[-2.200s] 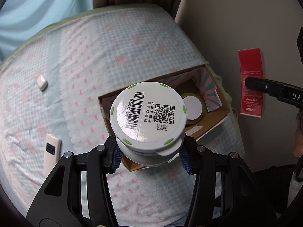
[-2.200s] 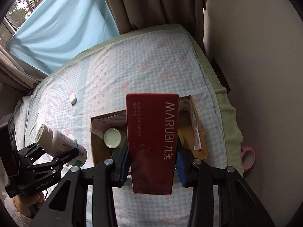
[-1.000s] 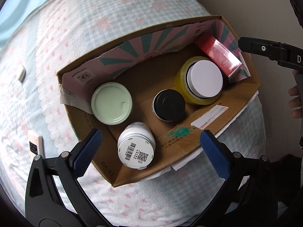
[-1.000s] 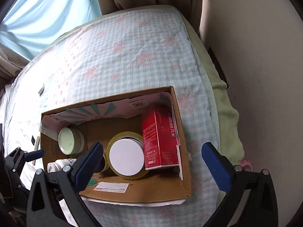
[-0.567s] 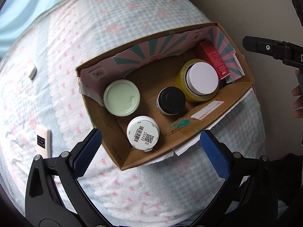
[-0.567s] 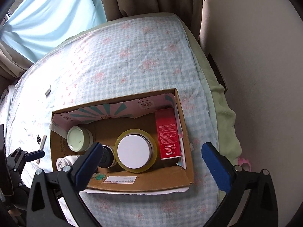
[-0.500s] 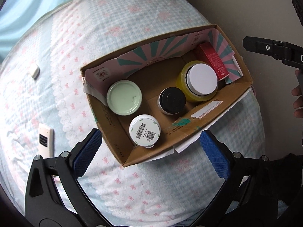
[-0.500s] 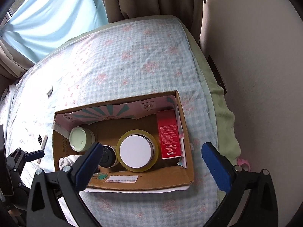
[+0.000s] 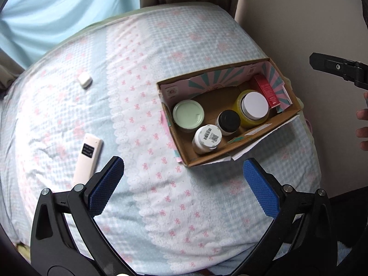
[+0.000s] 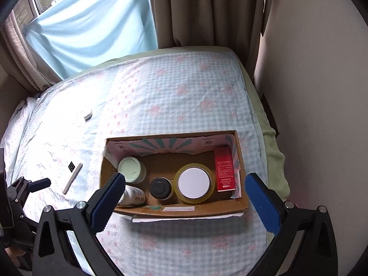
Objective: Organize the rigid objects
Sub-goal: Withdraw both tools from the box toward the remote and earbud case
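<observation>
Right now both tools are empty: the left gripper (image 9: 183, 179) hangs over the bed's near edge with its blue pads spread wide, and the right gripper (image 10: 185, 199) is just as wide apart above the near wall of the cardboard box (image 10: 184, 210).

Inside the box, the white bottle (image 9: 207, 138) sits in the near left corner, the green-lidded jar (image 9: 188, 116) behind it, the black-capped jar (image 9: 228, 122) in the middle, the yellow jar (image 9: 254, 105) beside that, and the red carton (image 10: 224, 171) against the right wall.

Left out on the bedspread (image 9: 161, 46) are a white remote (image 9: 88, 158) near the left pad and a small white case (image 9: 84, 79) toward the far left.

The remote looks light, stiff and smooth, lying flat on soft cloth, so it is probably best pinched across its narrow sides mid-length. The case, rounded and small, may slip; a squeeze on its flatter faces seems safest.
</observation>
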`<act>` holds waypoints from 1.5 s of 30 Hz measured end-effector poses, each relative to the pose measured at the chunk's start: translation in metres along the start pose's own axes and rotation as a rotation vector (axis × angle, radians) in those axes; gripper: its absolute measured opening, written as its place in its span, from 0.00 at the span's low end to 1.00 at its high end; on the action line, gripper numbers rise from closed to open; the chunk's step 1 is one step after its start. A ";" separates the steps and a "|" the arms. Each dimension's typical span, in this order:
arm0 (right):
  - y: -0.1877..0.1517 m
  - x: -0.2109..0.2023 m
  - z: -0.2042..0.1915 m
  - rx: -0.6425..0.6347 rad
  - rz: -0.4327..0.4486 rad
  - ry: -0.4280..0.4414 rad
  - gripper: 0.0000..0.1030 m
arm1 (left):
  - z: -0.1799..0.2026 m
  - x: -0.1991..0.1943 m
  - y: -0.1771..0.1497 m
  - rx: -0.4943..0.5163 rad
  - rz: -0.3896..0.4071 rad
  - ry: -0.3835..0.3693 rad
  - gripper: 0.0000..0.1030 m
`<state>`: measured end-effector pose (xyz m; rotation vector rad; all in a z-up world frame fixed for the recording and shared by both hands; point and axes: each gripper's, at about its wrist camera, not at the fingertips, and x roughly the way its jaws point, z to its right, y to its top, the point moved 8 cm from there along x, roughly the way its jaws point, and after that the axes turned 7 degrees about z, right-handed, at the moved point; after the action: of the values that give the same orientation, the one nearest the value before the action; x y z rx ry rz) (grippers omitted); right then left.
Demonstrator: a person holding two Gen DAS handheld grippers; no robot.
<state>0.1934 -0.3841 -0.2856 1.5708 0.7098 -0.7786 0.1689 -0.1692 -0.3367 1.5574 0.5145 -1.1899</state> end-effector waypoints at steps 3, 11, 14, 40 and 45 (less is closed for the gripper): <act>0.005 -0.014 -0.024 -0.014 0.020 0.031 1.00 | -0.021 -0.024 -0.007 -0.020 0.020 0.027 1.00; 0.006 -0.034 -0.099 -0.077 0.038 0.089 1.00 | -0.095 -0.077 -0.016 -0.082 0.064 0.108 1.00; 0.001 -0.037 -0.130 -0.083 0.036 0.110 1.00 | -0.126 -0.093 -0.014 -0.081 0.083 0.133 1.00; -0.045 0.042 -0.366 0.242 -0.157 -0.084 1.00 | -0.364 -0.069 0.057 0.299 0.060 -0.015 1.00; -0.056 0.090 -0.384 0.303 -0.212 -0.104 1.00 | -0.373 -0.014 0.091 0.364 0.012 -0.042 1.00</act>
<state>0.2375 0.0054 -0.3552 1.7279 0.7139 -1.1599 0.3941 0.1399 -0.3021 1.8331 0.2688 -1.3584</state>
